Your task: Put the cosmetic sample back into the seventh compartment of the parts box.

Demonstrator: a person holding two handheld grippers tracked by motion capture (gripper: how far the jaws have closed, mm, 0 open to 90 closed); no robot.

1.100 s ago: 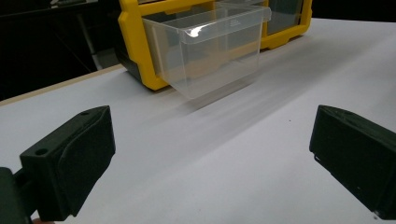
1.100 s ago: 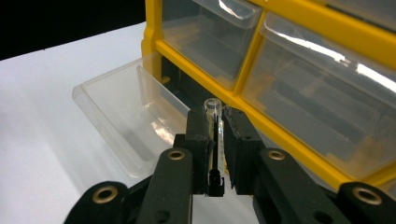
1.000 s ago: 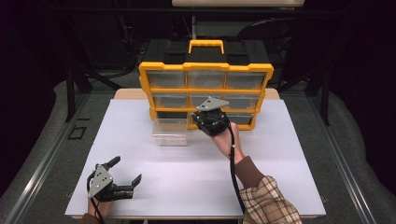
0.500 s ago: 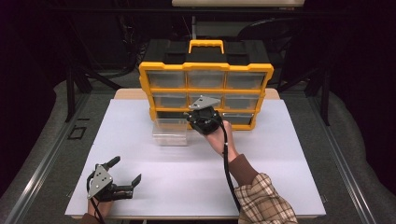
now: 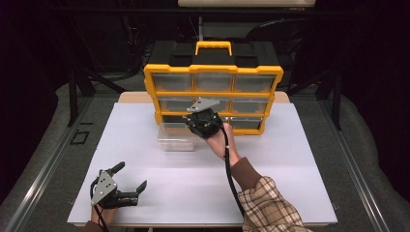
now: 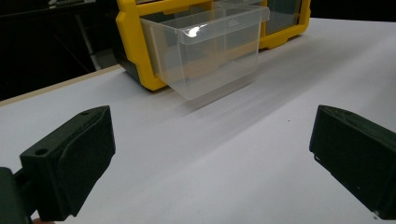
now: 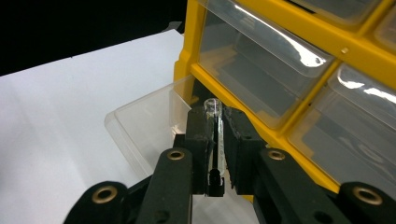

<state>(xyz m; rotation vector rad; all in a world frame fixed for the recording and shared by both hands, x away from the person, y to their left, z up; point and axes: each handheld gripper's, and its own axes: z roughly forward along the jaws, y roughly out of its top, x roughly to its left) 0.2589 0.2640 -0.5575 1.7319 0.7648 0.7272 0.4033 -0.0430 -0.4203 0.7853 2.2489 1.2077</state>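
A yellow and black drawer organizer (image 5: 212, 72) stands at the back of the white table. One clear plastic drawer (image 5: 176, 137) sits on the table in front of its lower left slot. My right gripper (image 5: 196, 123) is at the drawer's right end, close to the organizer's front. In the right gripper view its jaws are shut on a thin clear edge of the drawer (image 7: 149, 126), with the right gripper (image 7: 214, 126) pinching it upright. My left gripper (image 5: 130, 176) rests open near the table's front left, facing the drawer (image 6: 210, 51); the left gripper (image 6: 210, 158) has nothing between its jaws.
The organizer (image 7: 289, 60) holds several clear drawers in yellow frames, with a yellow carry handle (image 5: 212, 47) on top. The white table top (image 5: 300, 164) stretches wide to the right and front. Dark floor and black stands surround the table.
My right gripper has shifted a little to the left along the organizer's front, still shut. The clear drawer lies in about the same spot. The left gripper has stayed put.
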